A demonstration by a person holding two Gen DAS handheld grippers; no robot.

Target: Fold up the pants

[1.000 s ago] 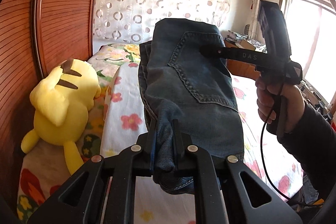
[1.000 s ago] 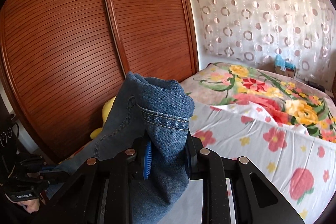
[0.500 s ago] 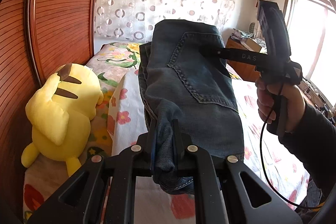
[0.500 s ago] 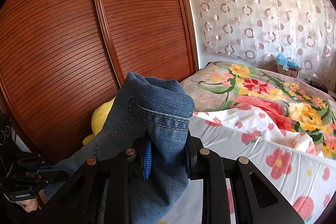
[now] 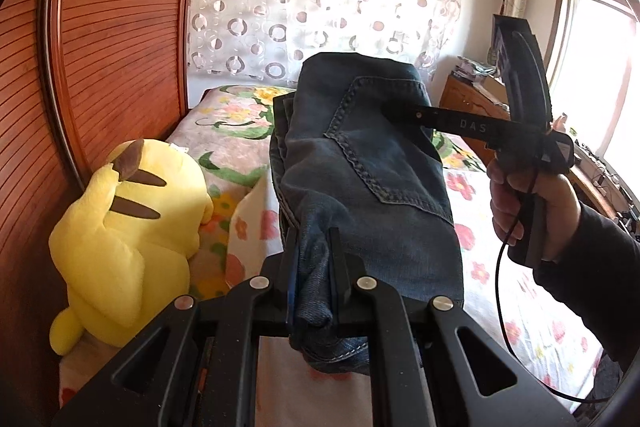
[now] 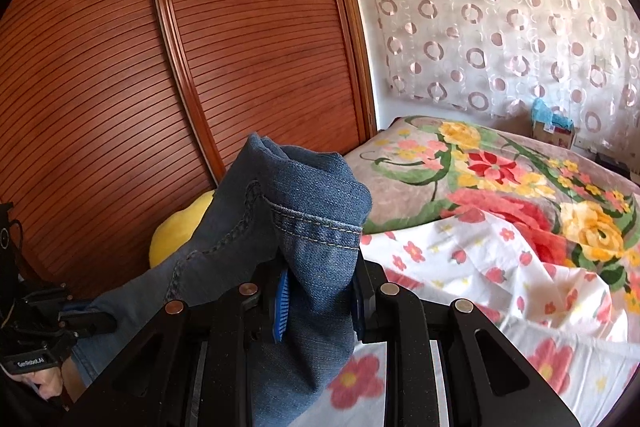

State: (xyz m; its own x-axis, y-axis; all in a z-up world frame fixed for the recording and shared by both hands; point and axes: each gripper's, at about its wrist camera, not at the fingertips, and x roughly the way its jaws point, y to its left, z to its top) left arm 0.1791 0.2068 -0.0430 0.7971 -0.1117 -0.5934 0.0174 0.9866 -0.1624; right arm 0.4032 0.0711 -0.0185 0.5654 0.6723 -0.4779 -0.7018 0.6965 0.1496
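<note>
The blue denim pants (image 5: 360,163) are folded and held up in the air between both grippers, above the bed. My left gripper (image 5: 314,247) is shut on the near end of the pants. My right gripper (image 6: 320,279) is shut on the far end of the pants (image 6: 304,227), and it also shows in the left wrist view (image 5: 396,109), gripping the top edge by a back pocket. In the right wrist view the denim sags down left toward the left gripper (image 6: 100,323).
A bed with a white flowered sheet (image 5: 500,267) and a floral blanket (image 6: 500,179) lies below. A yellow plush toy (image 5: 128,227) sits at the left against the brown slatted wardrobe doors (image 6: 200,67). A wooden dresser (image 5: 472,103) stands at the right near the window.
Both grippers have carried the held pants toward the head of the bed and slightly lower. The plush toy and curtain look nearer. The grips are unchanged.
</note>
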